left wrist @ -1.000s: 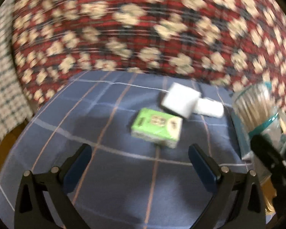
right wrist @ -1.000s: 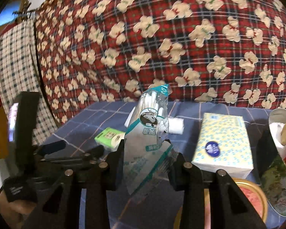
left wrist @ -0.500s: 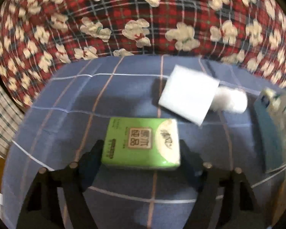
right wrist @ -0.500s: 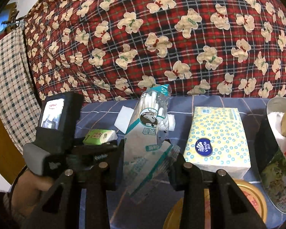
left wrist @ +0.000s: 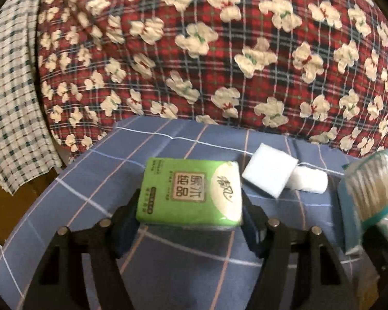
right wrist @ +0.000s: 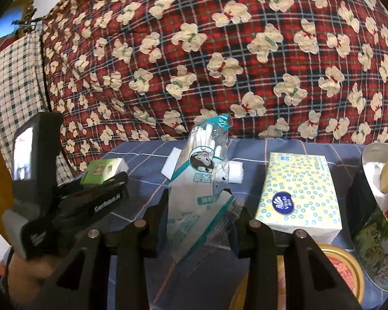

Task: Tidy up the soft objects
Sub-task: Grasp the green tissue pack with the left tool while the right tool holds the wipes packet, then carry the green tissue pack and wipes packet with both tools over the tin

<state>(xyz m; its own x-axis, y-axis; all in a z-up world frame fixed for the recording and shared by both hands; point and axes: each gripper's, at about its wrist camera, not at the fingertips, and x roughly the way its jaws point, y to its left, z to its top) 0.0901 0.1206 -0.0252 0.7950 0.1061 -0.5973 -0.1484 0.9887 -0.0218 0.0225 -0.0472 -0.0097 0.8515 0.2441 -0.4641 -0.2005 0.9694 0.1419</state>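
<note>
Now my left gripper point(left wrist: 190, 211) is closing across the long axis of the green tissue pack point(left wrist: 191, 190), apparently lifted off the blue cloth point(left wrist: 95, 180); my right gripper point(right wrist: 199, 211) clamps the cotton-swab bag point(right wrist: 204, 180).

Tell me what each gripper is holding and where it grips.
Right gripper: shut on the clear plastic bag of cotton swabs, gripped at its lower half. Left gripper: fingers closing on the short ends of the green tissue pack.
</note>
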